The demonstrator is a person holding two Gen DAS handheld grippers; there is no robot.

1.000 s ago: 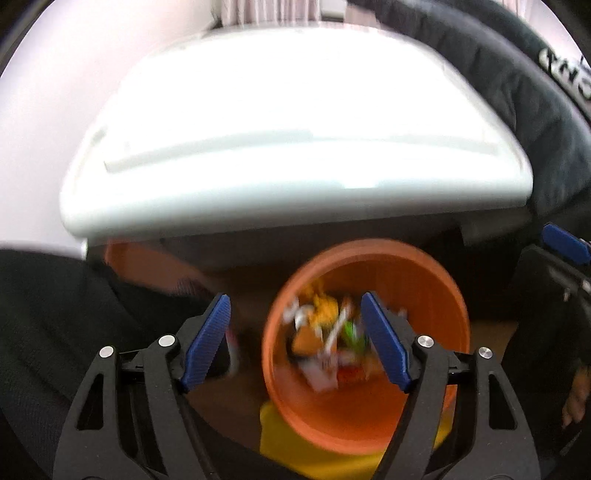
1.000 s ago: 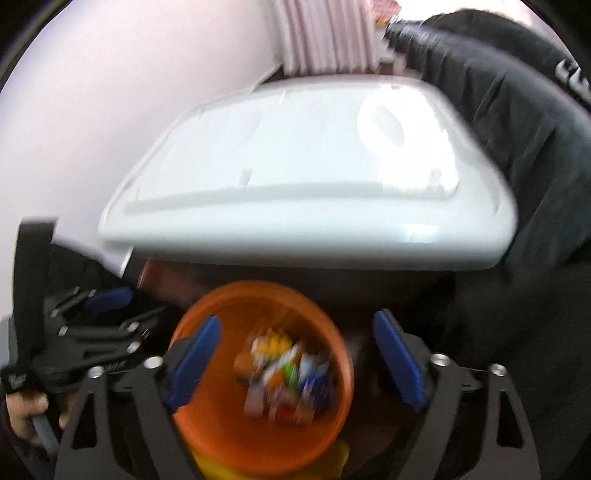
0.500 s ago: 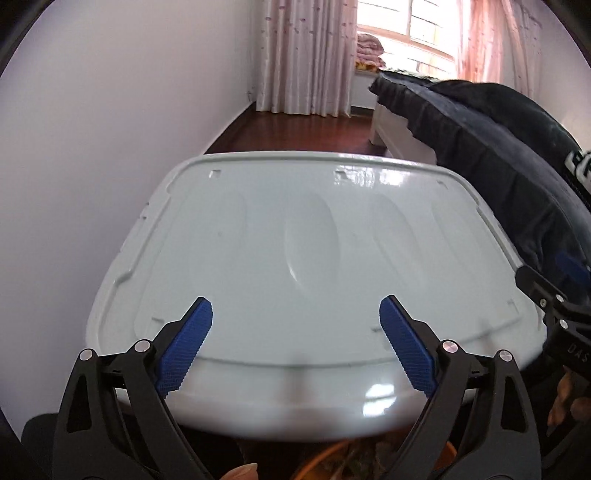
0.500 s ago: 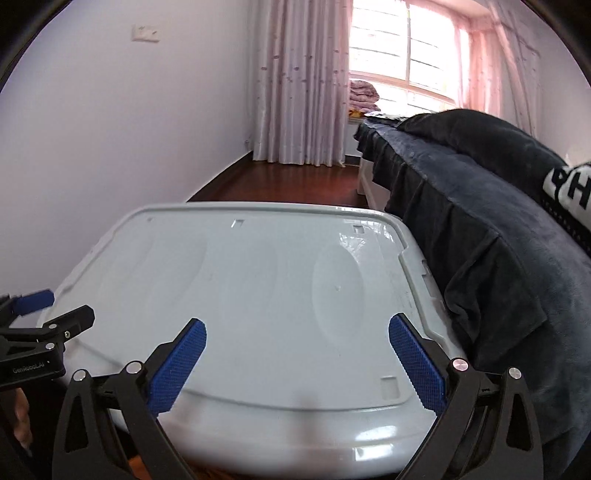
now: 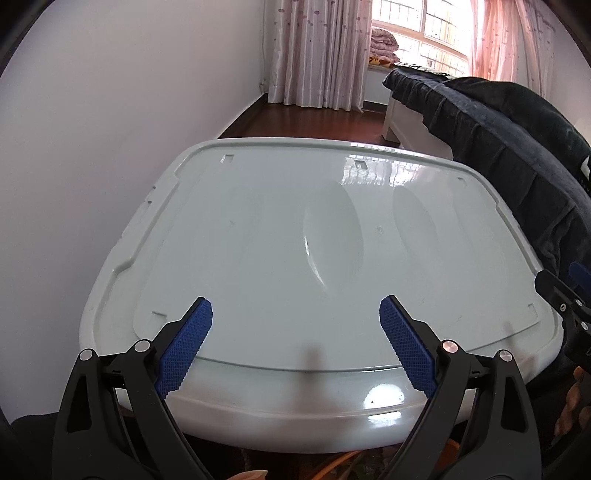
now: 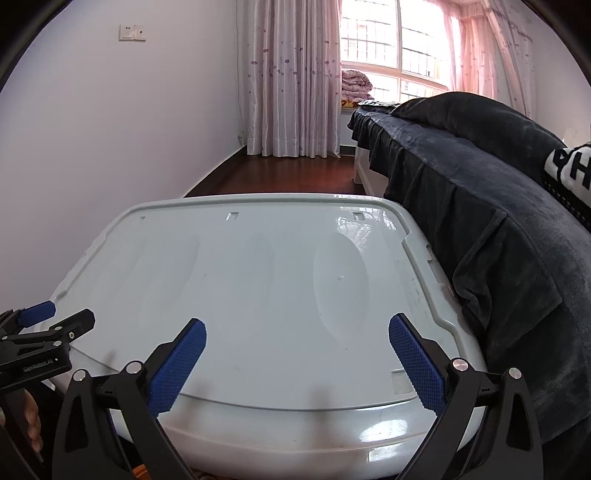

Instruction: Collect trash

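While both the left gripper (image 5: 295, 343) and right gripper (image 6: 297, 363) gape wide and empty, the white lid (image 5: 303, 236) fills mid-frame, long axis left to right.

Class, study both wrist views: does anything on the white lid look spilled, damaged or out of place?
Nothing stands out. The white lid lies flat, unbroken and bare, with only window glare on it. Both grippers, left and right, hang open above its near edge, holding nothing.

So the counter (image 5: 258, 229) sits right in front with the wall (image 5: 110, 92) along its left, the bed (image 6: 480, 206) pushed up against its right edge, bare floor (image 6: 295, 173) behind it, and the curtains (image 6: 291, 74) and window (image 6: 373, 33) way at the back.
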